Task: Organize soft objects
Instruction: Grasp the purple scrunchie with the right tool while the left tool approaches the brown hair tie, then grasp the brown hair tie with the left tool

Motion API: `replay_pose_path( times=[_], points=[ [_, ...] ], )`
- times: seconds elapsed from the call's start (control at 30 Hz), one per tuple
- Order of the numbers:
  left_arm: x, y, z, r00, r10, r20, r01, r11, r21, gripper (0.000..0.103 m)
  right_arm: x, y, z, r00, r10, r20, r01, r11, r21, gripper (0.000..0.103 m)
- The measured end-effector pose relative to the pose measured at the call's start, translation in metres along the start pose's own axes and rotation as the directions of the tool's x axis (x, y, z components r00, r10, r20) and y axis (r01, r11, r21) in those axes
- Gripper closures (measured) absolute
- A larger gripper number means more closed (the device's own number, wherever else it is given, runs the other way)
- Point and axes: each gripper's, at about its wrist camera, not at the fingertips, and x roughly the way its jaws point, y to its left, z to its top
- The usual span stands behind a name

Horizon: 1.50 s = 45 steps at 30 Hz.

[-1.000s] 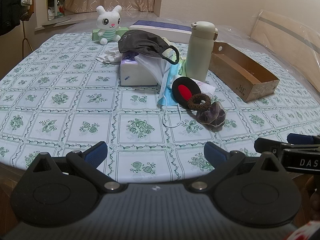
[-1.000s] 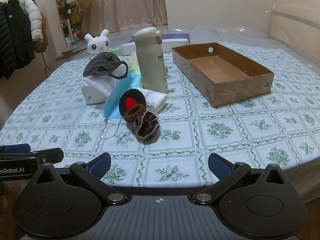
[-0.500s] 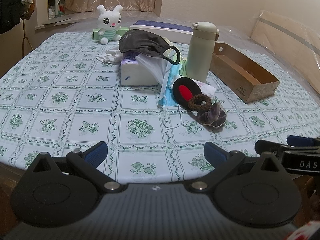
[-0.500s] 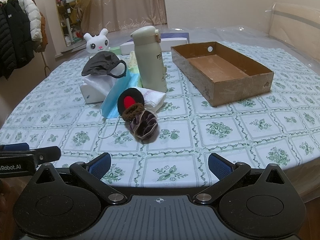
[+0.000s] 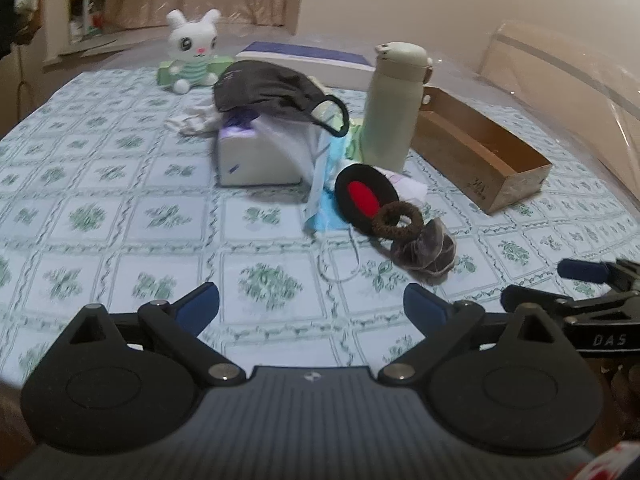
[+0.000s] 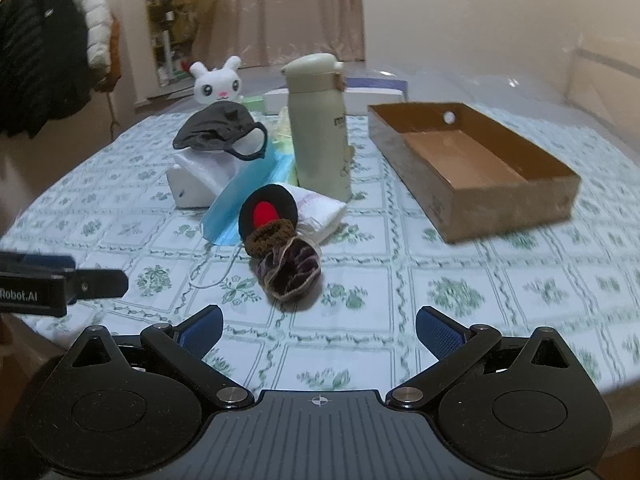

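Purple velvet, the crumpled scrunchie (image 6: 289, 276) lies on the worktop (image 6: 460, 292) just ahead of the right gripper (image 6: 318, 326) and slightly left of its centre; from the left gripper (image 5: 311, 306) it lies off to the right. Both point downward, fingers wide, empty, the left's closing slightly.

Both wrist cams sit low at my near table edge (image 5: 120, 216), tilted down across the tablecloth toward the far wall. Left cam looks from the left, cardboard box (image 5: 480, 152) off to its right; right cam looks from the right, box (image 6: 472, 160) closer. Both share the central pile around the bottle (image 5: 394, 108) (image 6: 320, 128). Each sees the other gripper at its frame edge: right gripper (image 5: 568, 280), left gripper (image 6: 80, 276).
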Motion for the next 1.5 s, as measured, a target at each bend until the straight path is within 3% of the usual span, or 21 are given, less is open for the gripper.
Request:
replay_pose_path(
  times=[0.17, 0.27, 0.43, 0.67, 0.93, 1.2, 1.5],
  points=[
    [0.019, 0.002, 0.011, 0.999, -0.044, 0.026, 0.042, 0.997, 0.057, 0.012, 0.021, 0.002, 0.006, 1.000, 0.022, 0.013, -0.020, 0.995, -0.099, 0.002],
    [0.031, 0.002, 0.018, 0.996, -0.077, 0.038, 0.074, 0.993, 0.091, 0.016, 0.035, 0.005, 0.008, 0.999, 0.038, 0.006, -0.037, 0.986, -0.165, 0.014],
    [0.049, -0.001, 0.029, 0.990, -0.136, 0.046, 0.127, 0.979, 0.162, 0.020, 0.057, 0.005, 0.014, 0.997, 0.080, -0.001, -0.078, 0.970, -0.231, 0.018],
    [0.070, -0.008, 0.034, 0.980, -0.198, 0.029, 0.187, 0.959, 0.213, 0.030, 0.084, 0.008, 0.019, 0.991, 0.131, -0.041, -0.137, 0.949, -0.284, 0.035],
    [0.082, -0.013, 0.035, 0.977, -0.213, 0.017, 0.202, 0.946, 0.255, 0.032, 0.101, 0.006, 0.018, 0.987, 0.142, -0.081, -0.160, 0.941, -0.298, 0.059],
    [0.091, -0.027, 0.034, 0.973, -0.231, 0.010, 0.218, 0.927, 0.305, 0.032, 0.093, -0.002, 0.015, 0.990, 0.126, -0.066, -0.140, 0.949, -0.283, 0.087],
    [0.108, -0.051, 0.037, 0.968, -0.253, 0.000, 0.238, 0.910, 0.341, 0.032, 0.075, -0.032, 0.013, 0.999, 0.029, -0.035, -0.036, 0.975, -0.221, 0.089]
  ],
)
